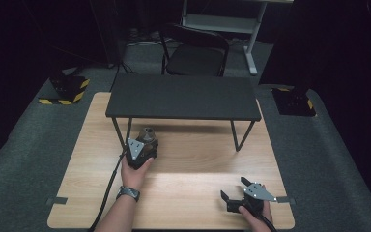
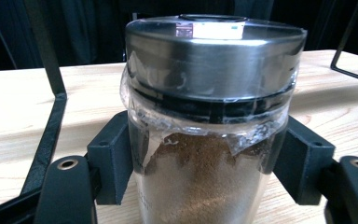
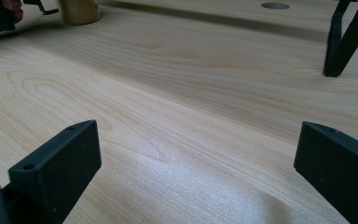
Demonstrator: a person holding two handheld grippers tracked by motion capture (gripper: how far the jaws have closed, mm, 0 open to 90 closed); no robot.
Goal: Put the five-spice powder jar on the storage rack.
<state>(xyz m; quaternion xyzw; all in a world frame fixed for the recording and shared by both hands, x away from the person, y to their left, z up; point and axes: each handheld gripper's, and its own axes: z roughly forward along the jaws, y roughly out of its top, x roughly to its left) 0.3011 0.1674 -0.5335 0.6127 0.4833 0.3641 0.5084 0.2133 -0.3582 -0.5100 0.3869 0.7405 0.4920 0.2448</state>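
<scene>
A clear jar (image 2: 209,177) with a steel lid (image 2: 214,60) holds brown powder and stands on the wooden table (image 1: 188,169). My left gripper (image 2: 205,158) is shut on the jar, one black pad pressed against each side below the lid. In the high view the jar (image 1: 148,135) stands just in front of the black shelf's left legs, with my left gripper (image 1: 146,141) around it. My right gripper (image 1: 235,188) rests near the table's front right edge, open. Nothing is between its jaws (image 3: 196,168) but bare wood. Far off in the right gripper view is the jar's base (image 3: 79,11).
A low black shelf (image 1: 183,96) on thin metal legs spans the back half of the table; one leg (image 2: 51,107) rises close to the left of the jar. A black chair (image 1: 195,53) stands behind the table. Floor weights with yellow stripes (image 1: 67,89) sit at the left.
</scene>
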